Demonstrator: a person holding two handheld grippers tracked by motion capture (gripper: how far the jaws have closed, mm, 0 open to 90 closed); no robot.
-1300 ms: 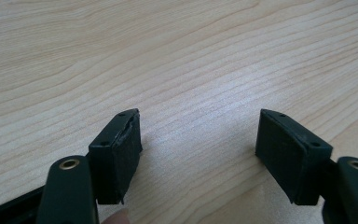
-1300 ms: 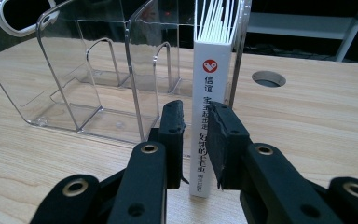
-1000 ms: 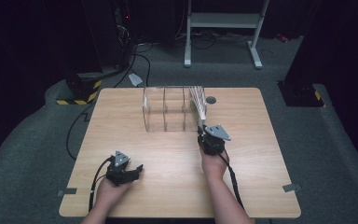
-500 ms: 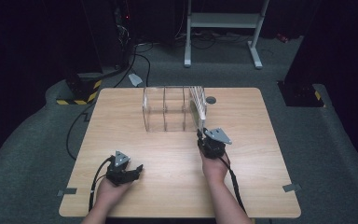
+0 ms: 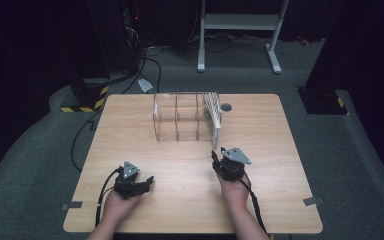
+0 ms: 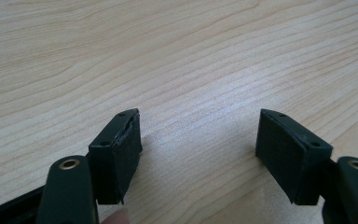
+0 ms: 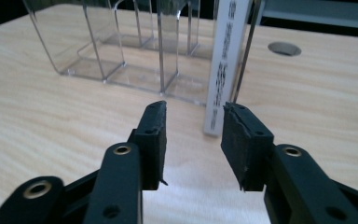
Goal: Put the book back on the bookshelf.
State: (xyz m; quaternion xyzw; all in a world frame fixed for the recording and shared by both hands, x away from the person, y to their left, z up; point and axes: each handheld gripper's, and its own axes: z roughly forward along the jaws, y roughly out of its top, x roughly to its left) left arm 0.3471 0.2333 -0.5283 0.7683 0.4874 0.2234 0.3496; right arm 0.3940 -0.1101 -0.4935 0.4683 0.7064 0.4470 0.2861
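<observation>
A clear plastic organiser (image 5: pixel 182 120) with upright dividers stands at the back middle of the wooden table (image 5: pixel 130 115). A white printed panel (image 5: pixel 216 117) stands on edge at its right end. In the right gripper view the organiser (image 7: pixel 121 51) and the panel (image 7: pixel 226 60) lie just beyond my right gripper (image 7: pixel 193 133), which is open and holds nothing. From above, the right gripper (image 5: pixel 215 156) sits just in front of the panel's near end. My left gripper (image 5: pixel 150 181) rests low at the front left, open over bare wood (image 6: pixel 196 140).
A round grommet hole (image 5: pixel 226 107) sits in the tabletop behind the organiser, and shows again as a hole (image 7: pixel 284 48) in the right gripper view. Cables trail from both grippers toward the table's front edge. A white stand (image 5: pixel 240 30) is on the floor beyond.
My right gripper has drawn back toward the front edge, away from the white panel. The left gripper has stayed put.
</observation>
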